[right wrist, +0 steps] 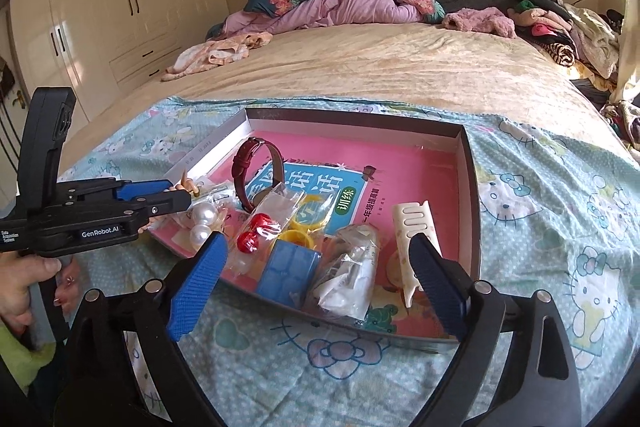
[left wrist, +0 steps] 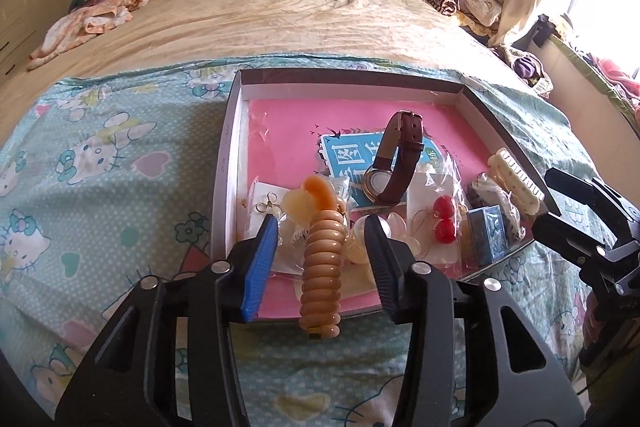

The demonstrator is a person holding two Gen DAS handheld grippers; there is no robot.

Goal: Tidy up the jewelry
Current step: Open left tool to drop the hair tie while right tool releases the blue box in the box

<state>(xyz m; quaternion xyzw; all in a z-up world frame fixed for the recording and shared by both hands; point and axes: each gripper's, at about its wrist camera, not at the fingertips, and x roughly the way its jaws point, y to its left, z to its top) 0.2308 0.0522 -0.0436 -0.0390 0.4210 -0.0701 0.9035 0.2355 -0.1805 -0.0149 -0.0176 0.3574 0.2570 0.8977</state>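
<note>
A shallow box tray (left wrist: 228,163) with a pink lining lies on the bed and holds the jewelry. My left gripper (left wrist: 320,227) is open at the tray's near edge; a beige spiral hair tie (left wrist: 320,275) lies between its pads without touching either. In the tray are a brown-strapped watch (left wrist: 400,155), red bead earrings (left wrist: 444,219), a small blue box (left wrist: 486,231) and a white hair clip (left wrist: 516,183). My right gripper (right wrist: 316,255) stands wide open over the tray's (right wrist: 468,195) near corner, holding nothing; the blue box (right wrist: 288,267) and a clear bag (right wrist: 352,275) lie beneath it.
The tray rests on a Hello Kitty sheet (left wrist: 100,155) spread over a beige bedcover. Pillows, a pink quilt (right wrist: 344,3) and piled clothes (right wrist: 560,23) lie at the bed's far end. A wardrobe (right wrist: 120,7) stands left. A hand (right wrist: 24,279) holds the left gripper (right wrist: 176,195).
</note>
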